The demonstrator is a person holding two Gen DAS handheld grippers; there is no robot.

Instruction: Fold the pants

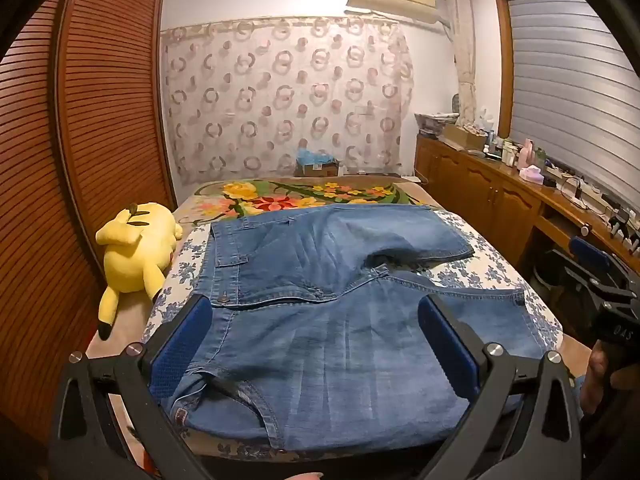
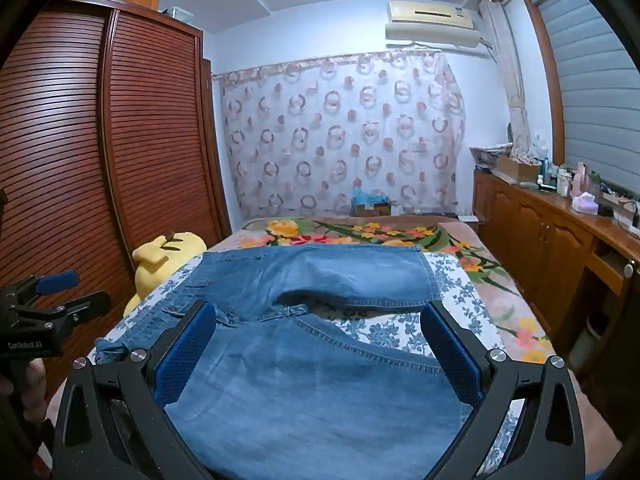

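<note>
Blue denim pants (image 1: 320,300) lie spread flat on the bed, waistband to the left, two legs running to the right with a gap between them. My left gripper (image 1: 316,320) is open and empty, its blue-padded fingers (image 1: 184,344) hovering above the waistband and seat at the near edge. My right gripper (image 2: 320,328) is open and empty above the near leg (image 2: 320,392). The far leg (image 2: 340,276) lies beyond it. The right gripper also shows at the right edge of the left wrist view (image 1: 596,276), and the left gripper at the left edge of the right wrist view (image 2: 56,292).
The bed has a blue-flowered white sheet (image 1: 480,264) and a bright floral blanket (image 1: 304,196) at the far end. A yellow plush toy (image 1: 136,248) lies at the bed's left edge by the slatted wardrobe (image 1: 80,140). A cluttered wooden cabinet (image 1: 500,184) runs along the right.
</note>
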